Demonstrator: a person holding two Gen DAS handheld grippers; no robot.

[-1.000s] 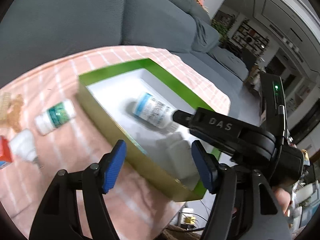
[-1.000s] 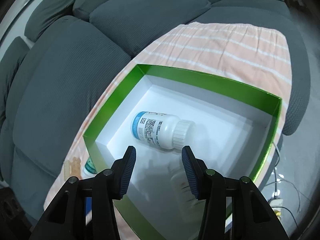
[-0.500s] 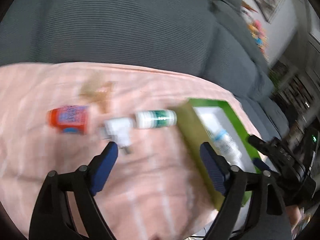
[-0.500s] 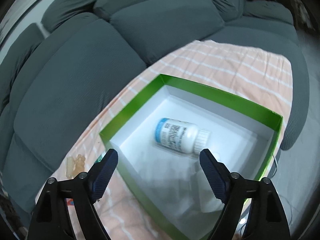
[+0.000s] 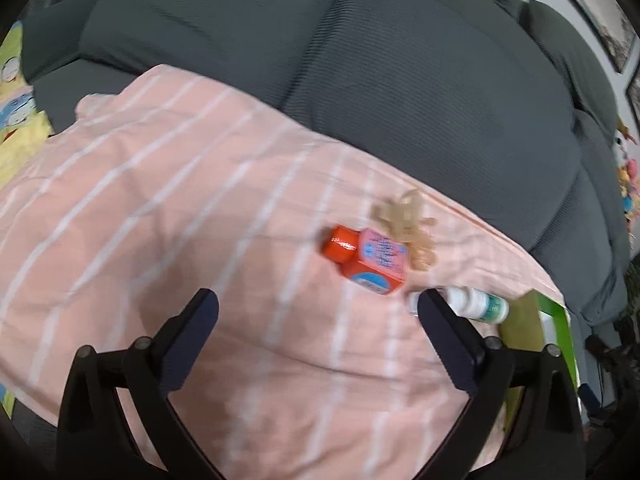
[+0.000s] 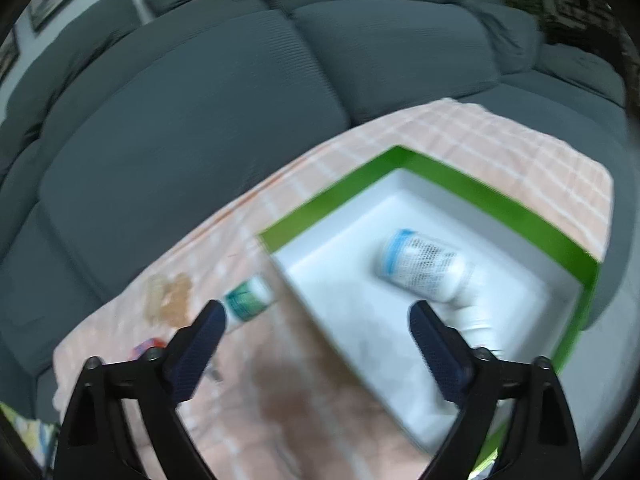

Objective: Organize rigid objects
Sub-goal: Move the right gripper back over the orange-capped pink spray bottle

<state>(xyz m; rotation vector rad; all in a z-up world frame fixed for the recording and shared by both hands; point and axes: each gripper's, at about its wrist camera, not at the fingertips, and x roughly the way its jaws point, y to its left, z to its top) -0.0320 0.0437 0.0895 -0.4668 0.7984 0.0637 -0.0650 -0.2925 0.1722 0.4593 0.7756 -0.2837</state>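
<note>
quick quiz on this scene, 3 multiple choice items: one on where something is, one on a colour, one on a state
1. Where does the blue-banded white bottle lie?
A. inside the green box
B. on the sofa cushion
C. between the left gripper's fingers

2. What colour is the cap of the orange bottle on the striped cloth?
A. white
B. orange-red
C. green

3. How do the jaws of the right gripper stand?
A. clamped on a bottle
B. shut, empty
C. wide apart, empty

Answers: 1 A, it rests on the box's white floor; 2 B, the cap matches the body; 3 C, nothing sits between its pads.
</note>
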